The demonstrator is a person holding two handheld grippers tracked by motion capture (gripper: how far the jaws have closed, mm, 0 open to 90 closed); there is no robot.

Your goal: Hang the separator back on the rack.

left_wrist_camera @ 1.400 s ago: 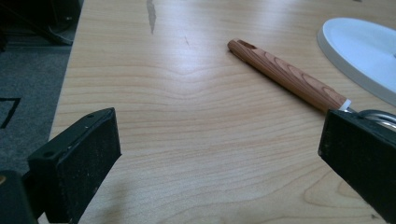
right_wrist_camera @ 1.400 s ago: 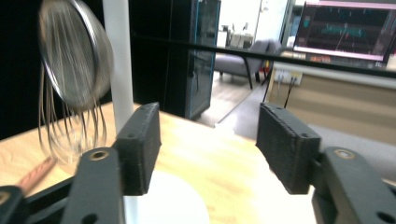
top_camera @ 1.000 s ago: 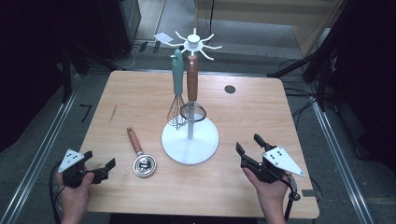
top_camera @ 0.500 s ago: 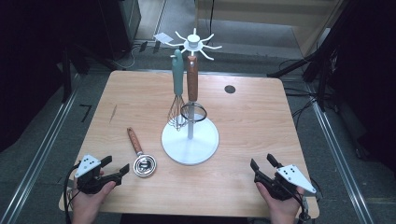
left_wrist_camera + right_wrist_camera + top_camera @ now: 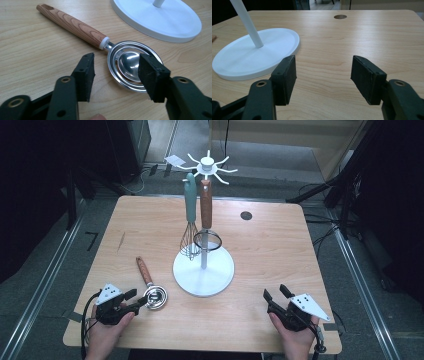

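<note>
Egg separator (image 5: 153,291) with wooden handle (image 5: 72,25): flat on the surface (image 5: 280,255), metal bowl just left of the white stand base (image 5: 203,275), handle angled up and away to the left. Left hand-held gripper (image 5: 134,301) low at the near left edge, held level, pointing right at the bowl; jaws partly open and just now closing, bowl's near rim between them, pads not pressing on it. Left hand (image 5: 102,332) wrapped under the gripper body, forearm coming in from the bottom. Right hand-held gripper (image 5: 275,295) low at the near right edge, pointing up and left toward the stand, jaws partly open, closing a little, nothing between them but bare wood.

High view: whisk (image 5: 190,217) and wood-handled utensil (image 5: 205,210) hanging from the stand's hooks. Left gripper view: slotted rings inside the bowl, white collar joining handle and metal. Right gripper view: stand pole (image 5: 247,22) rising from the base, dark round hole (image 5: 340,16) far off in the surface.
</note>
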